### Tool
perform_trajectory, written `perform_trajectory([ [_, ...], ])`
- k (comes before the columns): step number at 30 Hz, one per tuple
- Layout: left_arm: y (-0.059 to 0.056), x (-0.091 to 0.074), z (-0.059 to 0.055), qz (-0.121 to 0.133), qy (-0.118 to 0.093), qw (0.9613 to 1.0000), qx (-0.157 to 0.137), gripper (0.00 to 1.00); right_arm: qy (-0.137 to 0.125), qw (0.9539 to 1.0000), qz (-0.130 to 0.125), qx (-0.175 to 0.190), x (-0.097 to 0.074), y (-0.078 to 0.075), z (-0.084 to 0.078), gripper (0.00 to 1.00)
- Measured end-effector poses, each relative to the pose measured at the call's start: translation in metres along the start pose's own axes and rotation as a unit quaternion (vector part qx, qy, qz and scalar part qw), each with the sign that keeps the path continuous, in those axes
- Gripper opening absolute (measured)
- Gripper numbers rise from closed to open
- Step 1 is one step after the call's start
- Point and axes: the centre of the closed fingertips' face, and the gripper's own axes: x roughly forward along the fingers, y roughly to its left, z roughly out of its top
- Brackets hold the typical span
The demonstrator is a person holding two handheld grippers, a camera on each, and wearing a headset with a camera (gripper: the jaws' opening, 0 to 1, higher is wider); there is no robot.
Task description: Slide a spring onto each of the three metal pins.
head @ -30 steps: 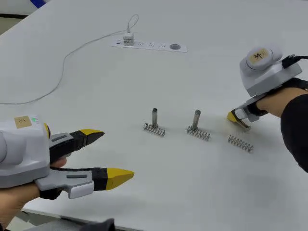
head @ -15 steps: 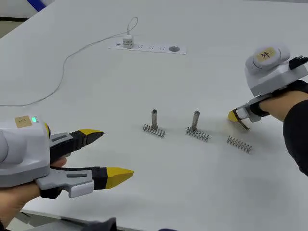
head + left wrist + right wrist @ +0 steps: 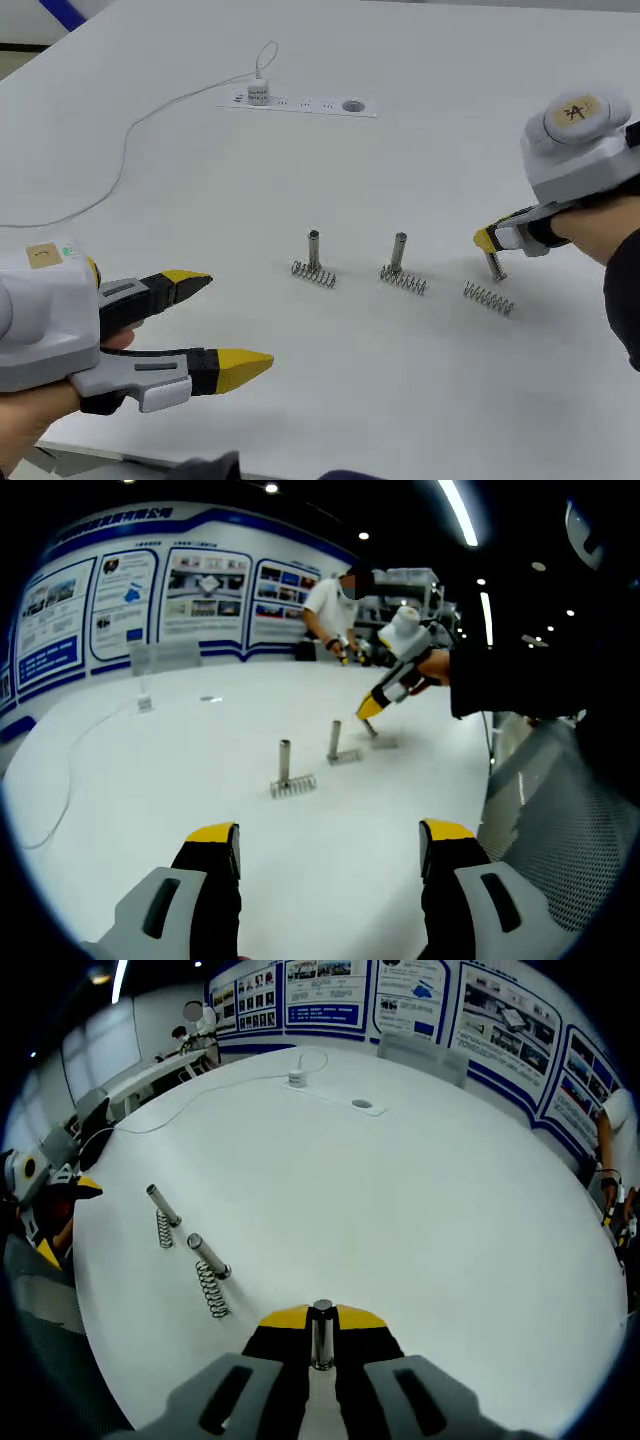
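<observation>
At the lower left of the head view, the grey, yellow-tipped left gripper (image 3: 225,322) hovers over the white tabletop (image 3: 400,400), its jaws spread wide and holding nothing.

Further up, mid-frame, three short coiled steel springs lie flat in a row: the left spring (image 3: 313,274), the middle spring (image 3: 403,282) and the right spring (image 3: 488,298). Just behind the first two stand two bare, upright silver metal pins, the left pin (image 3: 314,246) and the middle pin (image 3: 399,250).

At the right edge, the right gripper (image 3: 489,243) is pressed together on the third silver pin (image 3: 495,266), which leans, its lower end just above the right spring. At the top lies a white power strip (image 3: 300,103).

No spring is on a pin yet, so the task looks barely begun, and the step in hand seems to be handling the third pin. The next move likely calls for lining up that pin with the open end of the right spring, perhaps with the idle left gripper steadying the spring.
</observation>
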Motion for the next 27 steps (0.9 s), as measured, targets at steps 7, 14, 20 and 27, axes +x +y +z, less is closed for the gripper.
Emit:
perform_trajectory([
  [7,0.000,0.000,0.001,0.001,0.001,1.0000,0.002,0.74,-0.014,0.9999,0.001,0.001,-0.004,0.003,0.000,0.09],
  [14,0.000,-0.001,0.001,0.001,0.001,1.0000,0.003,0.75,-0.022,0.9998,0.001,0.000,-0.008,0.007,-0.001,0.09],
  [20,-0.001,-0.001,0.001,0.001,0.003,1.0000,0.005,0.75,-0.026,0.9997,0.000,0.003,-0.014,0.008,-0.006,0.09],
  [27,-0.001,-0.001,0.001,0.000,0.004,1.0000,0.006,0.74,-0.027,0.9996,-0.003,0.006,-0.017,0.008,-0.008,0.09],
])
